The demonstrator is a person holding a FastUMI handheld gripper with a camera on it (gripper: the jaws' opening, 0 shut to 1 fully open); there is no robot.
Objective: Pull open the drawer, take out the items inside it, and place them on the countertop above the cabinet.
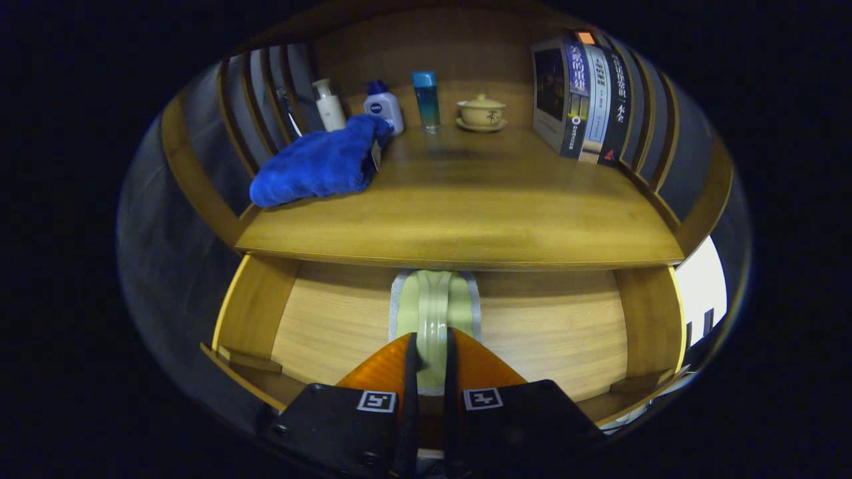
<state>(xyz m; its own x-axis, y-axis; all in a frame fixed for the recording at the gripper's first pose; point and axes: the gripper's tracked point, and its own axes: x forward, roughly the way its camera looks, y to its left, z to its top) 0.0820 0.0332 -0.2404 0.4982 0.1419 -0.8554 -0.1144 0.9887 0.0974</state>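
Inside the open drawer (319,332), the gripper (431,372) has its fingers drawn close on either side of a pale green item (432,309), apparently a sealed packet with a grey border, lying along the drawer's middle line. Both fingers appear to press on its near end, so the jaws are judged closed on it; the contact itself is partly masked by the finger bodies. The packet's far end reaches under the front edge of the countertop (479,219), and whether it has left the drawer floor cannot be told.

The grip on the near end suits a lift-and-withdraw toward the operator, needed to clear the overhanging edge before raising.

On the countertop, a blue towel (313,166) lies at the left edge. Along the back edge stand a white pump bottle (329,106), a white bottle with blue cap (384,106), a tall blue bottle (426,100) and a lidded cup on a saucer (480,112). Books (586,100) stand upright at the back right corner. The central front area is bare, the likely place for setting down.
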